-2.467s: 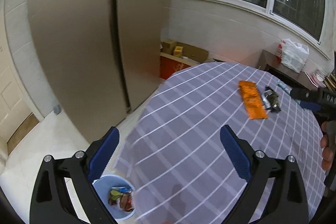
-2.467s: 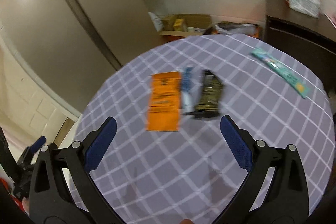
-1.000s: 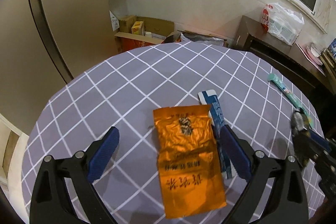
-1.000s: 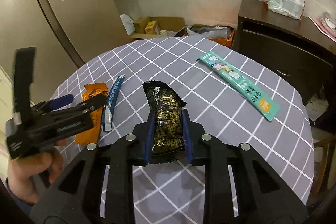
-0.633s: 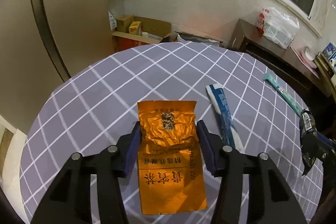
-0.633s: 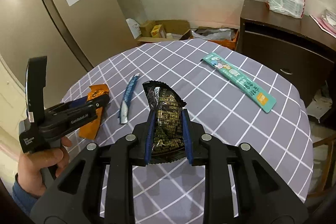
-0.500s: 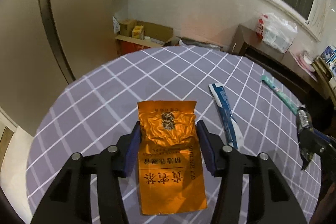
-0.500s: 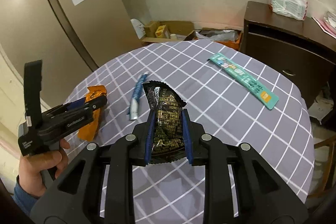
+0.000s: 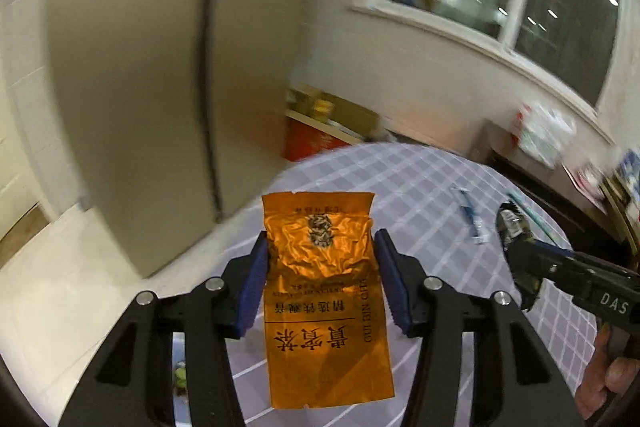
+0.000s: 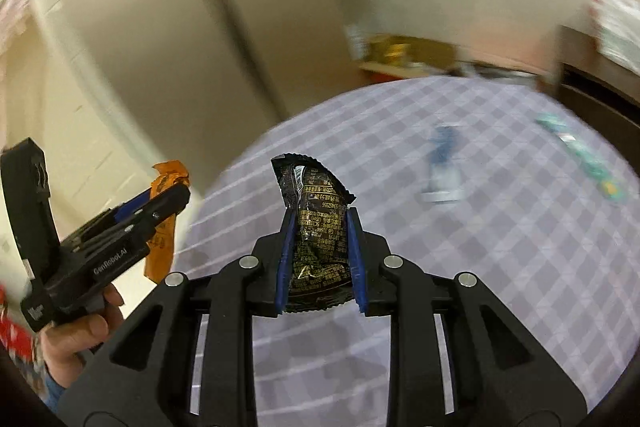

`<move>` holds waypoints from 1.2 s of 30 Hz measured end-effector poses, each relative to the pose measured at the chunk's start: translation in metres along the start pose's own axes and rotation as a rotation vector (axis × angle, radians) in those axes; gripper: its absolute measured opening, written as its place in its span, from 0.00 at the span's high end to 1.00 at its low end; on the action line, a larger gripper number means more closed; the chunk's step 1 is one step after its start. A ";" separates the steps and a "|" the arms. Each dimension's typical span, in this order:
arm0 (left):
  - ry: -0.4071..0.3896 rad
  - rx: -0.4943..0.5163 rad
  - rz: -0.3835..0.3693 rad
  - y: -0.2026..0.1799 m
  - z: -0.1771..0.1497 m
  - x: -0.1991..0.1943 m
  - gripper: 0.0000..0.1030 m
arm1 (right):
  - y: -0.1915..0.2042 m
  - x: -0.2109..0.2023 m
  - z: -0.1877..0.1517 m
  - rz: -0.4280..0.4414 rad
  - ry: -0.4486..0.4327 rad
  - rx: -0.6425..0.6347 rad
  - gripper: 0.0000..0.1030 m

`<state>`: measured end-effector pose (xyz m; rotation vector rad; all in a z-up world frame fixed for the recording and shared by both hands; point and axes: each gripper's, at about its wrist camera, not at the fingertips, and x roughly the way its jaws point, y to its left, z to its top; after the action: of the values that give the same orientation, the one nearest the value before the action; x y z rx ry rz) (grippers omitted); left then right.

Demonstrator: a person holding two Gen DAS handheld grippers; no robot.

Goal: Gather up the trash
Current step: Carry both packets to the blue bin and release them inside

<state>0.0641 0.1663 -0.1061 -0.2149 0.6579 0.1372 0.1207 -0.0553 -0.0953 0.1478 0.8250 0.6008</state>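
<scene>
left hand-held gripper (image 9: 320, 277): closed across the width of the orange pouch (image 9: 326, 297), one blue pad on each long edge; the pouch is lifted clear of the bench (image 9: 420, 187), its top at 12 o'clock and its tail hanging past the jaws toward 6.
right hand-held gripper (image 10: 320, 259): clamped on the black wrapper (image 10: 316, 231), also off the bench; the torn mouth sticks up at 12 o'clock.
orange pouch, handling: thin foil, empty-looking and crinkled between the pads, so likely very light and floppy. The slick film could slide, and the edge grip bows it; a flat pinch on its face would probably hold better.
black wrapper, handling: glossy, creased film, judged light and limp. Held near its middle, it looks secure.
still on bench: a blue sachet (image 10: 442, 163) at about 1 o'clock of the right view, and a teal strip (image 10: 580, 157) at 2 o'clock, well apart. Both lie flat, so a pad would likely need to get under an end.
bin: something with greenish scraps shows at 7 o'clock below the left jaws; too hidden to say for sure.
risk: blurred frames suggest quick swinging; loose film may flutter free.
</scene>
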 end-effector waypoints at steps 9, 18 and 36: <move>0.089 -0.246 0.267 0.176 -0.096 -0.041 0.50 | 0.183 0.090 -0.035 0.266 0.200 -0.210 0.76; 0.298 -0.395 0.295 0.283 -0.170 0.008 0.50 | 0.294 0.225 -0.104 0.228 0.494 -0.343 0.76; 0.228 -0.339 0.353 0.260 -0.130 -0.011 0.10 | 0.230 0.130 -0.028 0.237 0.221 -0.214 0.06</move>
<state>-0.0720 0.3862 -0.2394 -0.4443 0.8956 0.5723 0.0659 0.2035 -0.1179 -0.0181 0.9579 0.9361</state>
